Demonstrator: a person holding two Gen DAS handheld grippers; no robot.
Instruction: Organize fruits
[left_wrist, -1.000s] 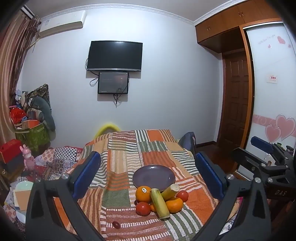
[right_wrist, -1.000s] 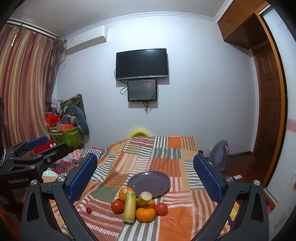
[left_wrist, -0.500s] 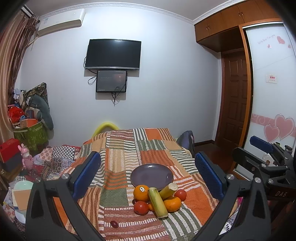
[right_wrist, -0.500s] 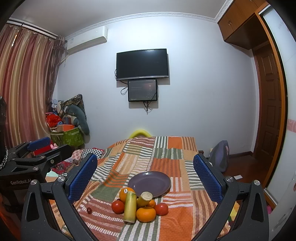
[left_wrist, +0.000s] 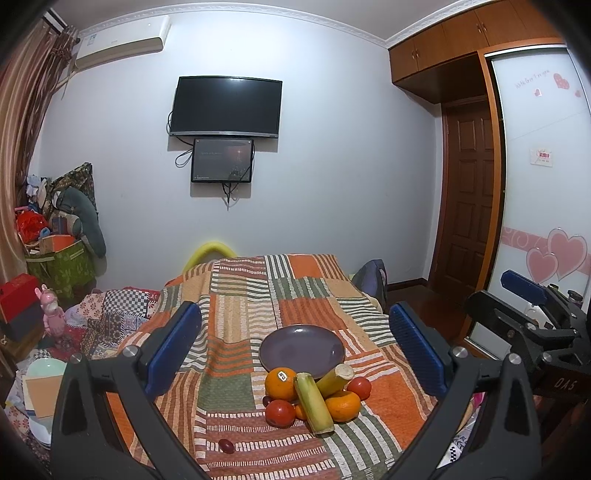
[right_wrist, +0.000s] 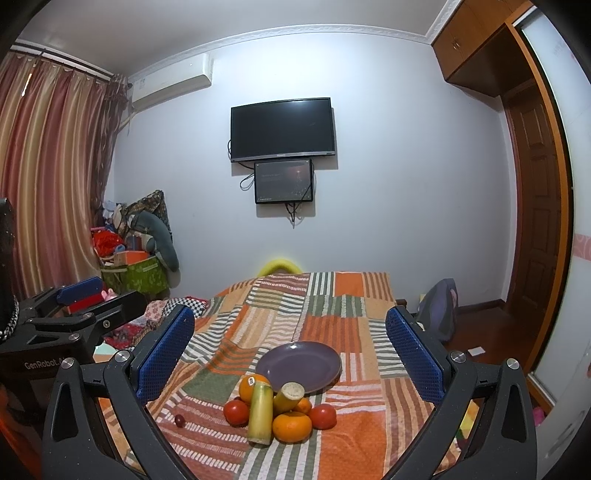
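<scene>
Patchwork cloth (left_wrist: 236, 325) woven, matt, coarse stripes. Plate (left_wrist: 302, 349) smooth, low-sheen purple glaze. Oranges (left_wrist: 280, 383) dimpled skin, tomatoes (left_wrist: 280, 412) glossy. Gripper pads (right_wrist: 413, 356) blue, textured mesh-like rubber; frames matt black plastic, metal screws. Door (left_wrist: 467, 192) dark varnished wood.

Small orange (left_wrist: 301, 412) mostly behind sugarcane (left_wrist: 313, 402)

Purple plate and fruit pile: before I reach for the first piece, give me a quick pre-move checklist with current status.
1. Purple plate bare, ready for fruit: ok.
2. Left gripper open, holding nothing: ok.
3. Right gripper open, holding nothing: ok.
4. Fruit pile in front of the plate on the striped blanket, nothing in the way: ok.
5. Stray small dark red fruit apart from the pile, nearer the left gripper: ok.
6. Pile stays put if one piece is pulled: cannot tell.
</scene>
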